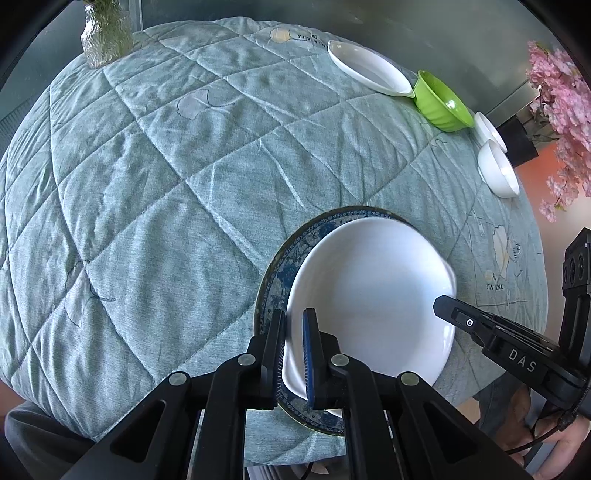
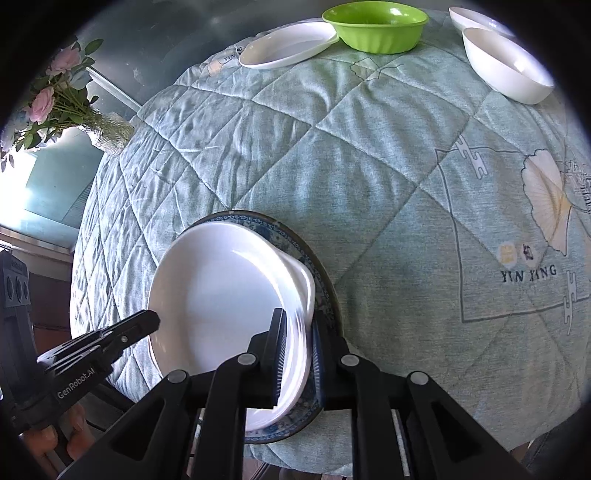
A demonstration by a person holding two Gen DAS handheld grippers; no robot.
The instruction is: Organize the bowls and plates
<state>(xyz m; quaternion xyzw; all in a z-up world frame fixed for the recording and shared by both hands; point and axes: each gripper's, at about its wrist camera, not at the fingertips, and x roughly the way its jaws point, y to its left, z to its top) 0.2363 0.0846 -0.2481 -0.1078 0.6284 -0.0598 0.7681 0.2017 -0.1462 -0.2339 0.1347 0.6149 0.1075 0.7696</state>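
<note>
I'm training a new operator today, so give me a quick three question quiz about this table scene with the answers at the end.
1. True or false: the white dish sits on the blue-patterned plate.
2. Which gripper's jaws straddle the white dish's rim? A) left gripper only B) right gripper only C) both
3. Fill in: the bowl between the oval white dish and the two white bowls is ____.

Key: 1 true; 2 C; 3 green.

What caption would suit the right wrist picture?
Right gripper fingers clamp the rim of a white oval dish lying on a blue-patterned plate.
</note>
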